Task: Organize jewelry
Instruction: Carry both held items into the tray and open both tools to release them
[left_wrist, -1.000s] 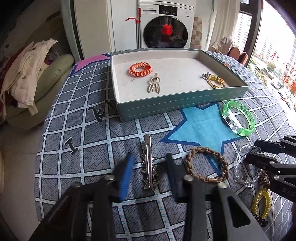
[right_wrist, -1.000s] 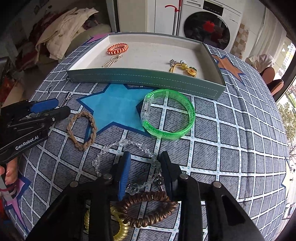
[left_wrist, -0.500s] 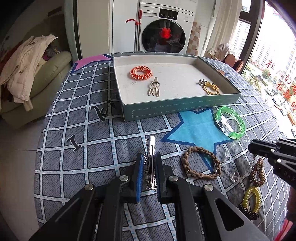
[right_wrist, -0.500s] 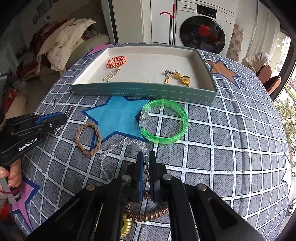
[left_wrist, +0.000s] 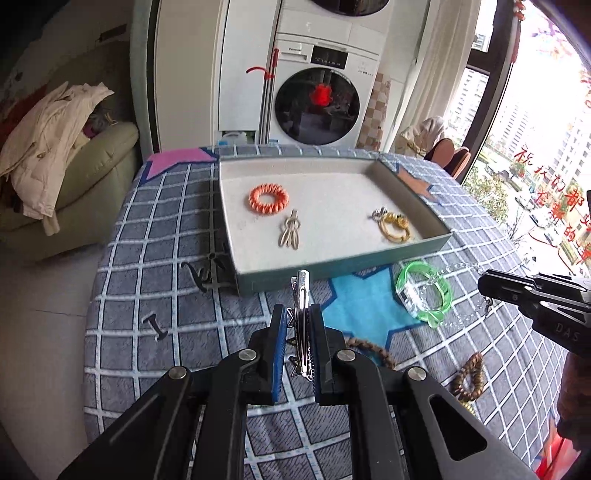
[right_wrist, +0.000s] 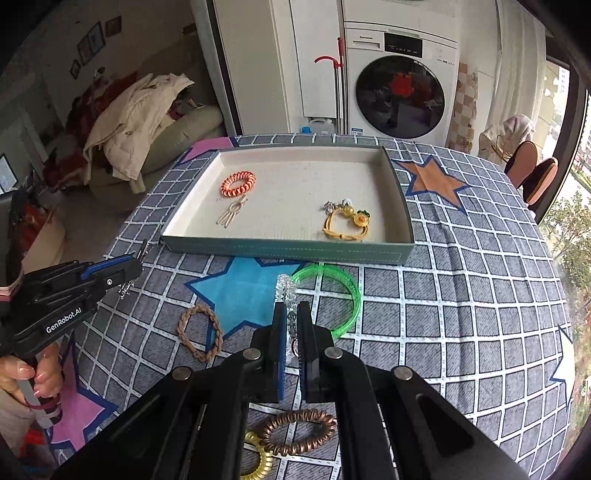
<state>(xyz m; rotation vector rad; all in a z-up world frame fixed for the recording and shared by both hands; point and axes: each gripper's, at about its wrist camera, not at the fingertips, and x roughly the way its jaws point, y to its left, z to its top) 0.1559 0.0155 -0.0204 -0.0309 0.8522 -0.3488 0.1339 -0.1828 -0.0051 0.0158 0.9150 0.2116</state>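
My left gripper (left_wrist: 298, 314) is shut on a silver hair clip (left_wrist: 303, 286) with star trim, held above the checked cloth just in front of the grey-green tray (left_wrist: 332, 266). A clear bead bracelet (right_wrist: 285, 291) is pinched in my shut right gripper (right_wrist: 291, 314), and its chain (left_wrist: 458, 266) dangles over the green bangle (right_wrist: 355, 291). In the tray lie an orange coil tie (left_wrist: 268, 198), a beige clip (left_wrist: 290, 234) and a yellow charm bracelet (left_wrist: 393, 225). Each gripper shows at the edge of the other's view.
A braided brown bracelet (right_wrist: 199, 332), a brown coil tie (right_wrist: 299, 432) and a yellow coil tie (right_wrist: 262, 461) lie on the cloth near me. Beyond the table's left edge stands a sofa (left_wrist: 92, 177) with a coat; a washing machine (left_wrist: 317, 107) stands behind.
Both grippers closed, the left on the hair clip and the right on the clear bracelet, then rose and lifted them off the cloth. The tray now sits lower in view.
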